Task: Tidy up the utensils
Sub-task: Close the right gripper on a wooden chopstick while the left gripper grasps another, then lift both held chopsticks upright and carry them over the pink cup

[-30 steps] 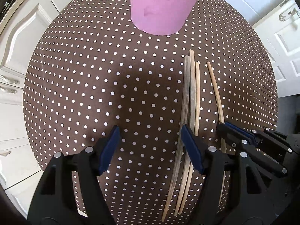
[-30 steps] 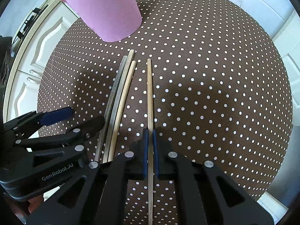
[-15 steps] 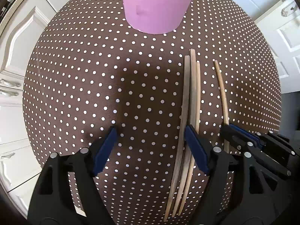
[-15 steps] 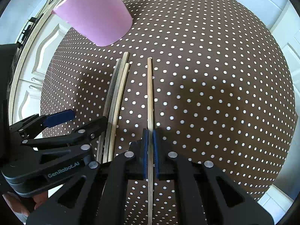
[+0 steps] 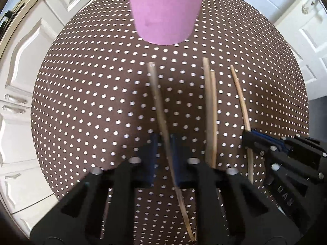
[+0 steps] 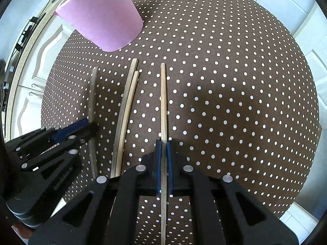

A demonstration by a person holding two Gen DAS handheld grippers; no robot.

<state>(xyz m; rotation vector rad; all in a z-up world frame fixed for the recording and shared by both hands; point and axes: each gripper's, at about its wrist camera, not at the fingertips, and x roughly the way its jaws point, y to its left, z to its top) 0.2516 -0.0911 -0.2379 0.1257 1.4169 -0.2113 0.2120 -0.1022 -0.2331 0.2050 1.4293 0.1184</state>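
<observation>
Right of chopsticks [image 6: 163,102], bare tablecloth [image 6: 235,106]

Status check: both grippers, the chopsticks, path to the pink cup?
Left gripper just closed on greyish chopstick. Right gripper shut on light chopstick. Two chopsticks loose on cloth. Pink cup ahead, nothing between.

pink cup [image 5: 166,10], brown white-dotted tablecloth [image 6: 235,102]

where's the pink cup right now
The pink cup stands on the dotted tablecloth at the far edge, just beyond the far tips of the chopsticks: top centre in the left wrist view, upper left in the right wrist view.
</observation>
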